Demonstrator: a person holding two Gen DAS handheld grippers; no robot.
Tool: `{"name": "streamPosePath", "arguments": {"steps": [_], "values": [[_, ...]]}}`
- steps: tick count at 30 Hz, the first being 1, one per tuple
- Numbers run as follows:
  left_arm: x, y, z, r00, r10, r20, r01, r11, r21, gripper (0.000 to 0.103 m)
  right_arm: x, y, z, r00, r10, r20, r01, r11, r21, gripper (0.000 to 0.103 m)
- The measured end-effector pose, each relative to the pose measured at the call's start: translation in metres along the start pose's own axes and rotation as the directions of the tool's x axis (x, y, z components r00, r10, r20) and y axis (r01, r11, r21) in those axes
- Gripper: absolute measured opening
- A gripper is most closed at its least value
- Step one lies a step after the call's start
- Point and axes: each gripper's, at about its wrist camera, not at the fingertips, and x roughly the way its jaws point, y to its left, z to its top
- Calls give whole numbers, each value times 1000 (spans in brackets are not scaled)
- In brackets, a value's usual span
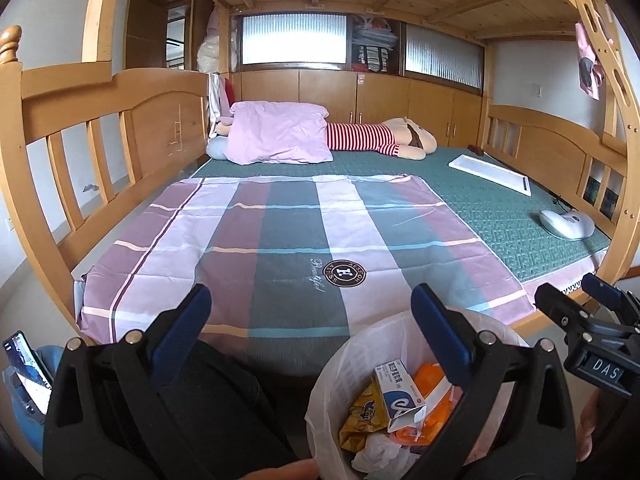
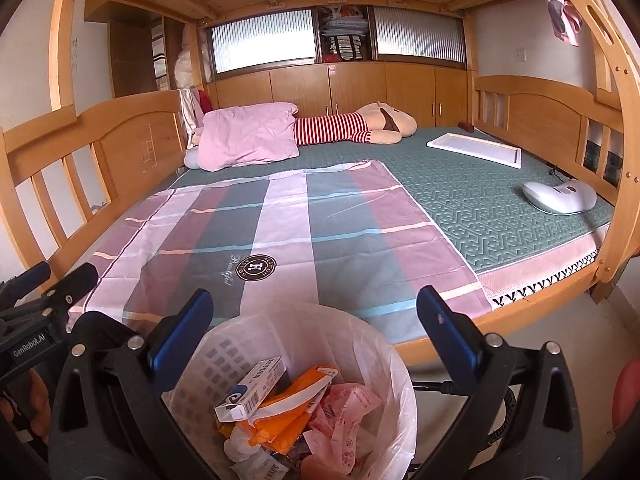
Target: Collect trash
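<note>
A white-lined trash bin (image 1: pixel 332 380) stands on the floor at the foot of the bed. Inside lie a white and blue carton (image 1: pixel 396 396), orange wrappers (image 1: pixel 428 384) and a yellow snack bag (image 1: pixel 360 416). My left gripper (image 1: pixel 310 296) hangs open above the bin's left rim with nothing between its fingers. In the right wrist view the bin (image 2: pixel 224 352) sits straight below my right gripper (image 2: pixel 316 296), which is open and empty. The carton (image 2: pixel 252 388) and pink wrappers (image 2: pixel 344 420) show there. Each gripper appears in the other's view: the right gripper (image 1: pixel 568 288), the left gripper (image 2: pixel 64 272).
A plaid sheet (image 1: pixel 280 240) covers the near part of a green mattress (image 1: pixel 500 208) in a wooden bunk frame (image 1: pixel 120 96). A pink pillow (image 1: pixel 276 132), a striped plush toy (image 1: pixel 376 136), a white tray (image 1: pixel 492 172) and a white device (image 1: pixel 566 224) lie on it. A phone (image 1: pixel 28 372) is propped at lower left.
</note>
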Motion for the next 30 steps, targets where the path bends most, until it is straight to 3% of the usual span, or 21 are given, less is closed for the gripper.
{"name": "streamPosePath", "arguments": {"steps": [30], "values": [[5, -6, -3, 999, -16, -28, 16, 1000, 4, 99, 3, 8, -1, 1000, -1, -7, 1, 1000, -29, 99]]}}
